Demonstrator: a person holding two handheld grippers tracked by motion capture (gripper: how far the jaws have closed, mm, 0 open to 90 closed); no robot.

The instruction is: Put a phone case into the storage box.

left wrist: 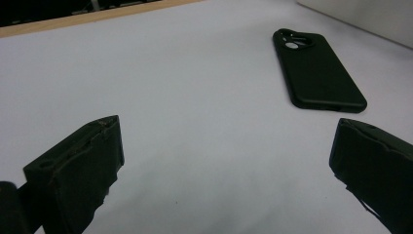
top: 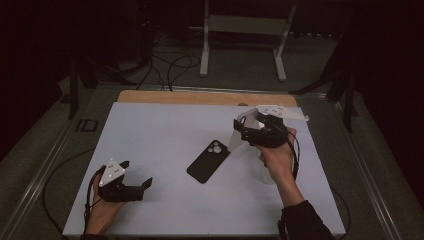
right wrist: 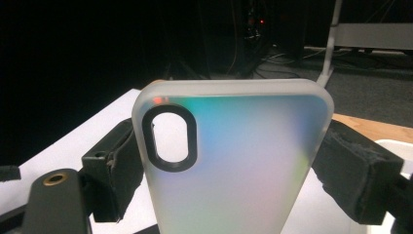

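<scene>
Frosted plastic, a phone case (right wrist: 229, 161) was clamped across its edges by the right tongs (top: 245, 131), lifted over the tabletop (top: 165, 130) (probably for fitting). The left tongs (top: 136, 176) were spread, empty, beside the black phone (top: 208, 161).

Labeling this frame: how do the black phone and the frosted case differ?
The black phone is opaque and dark; the frosted case is translucent with a pastel sheen. The phone lies flat on the white table, untouched; the case is held off it, clamped between the right gripper jaws. Both have rounded corners and a camera cutout.
</scene>
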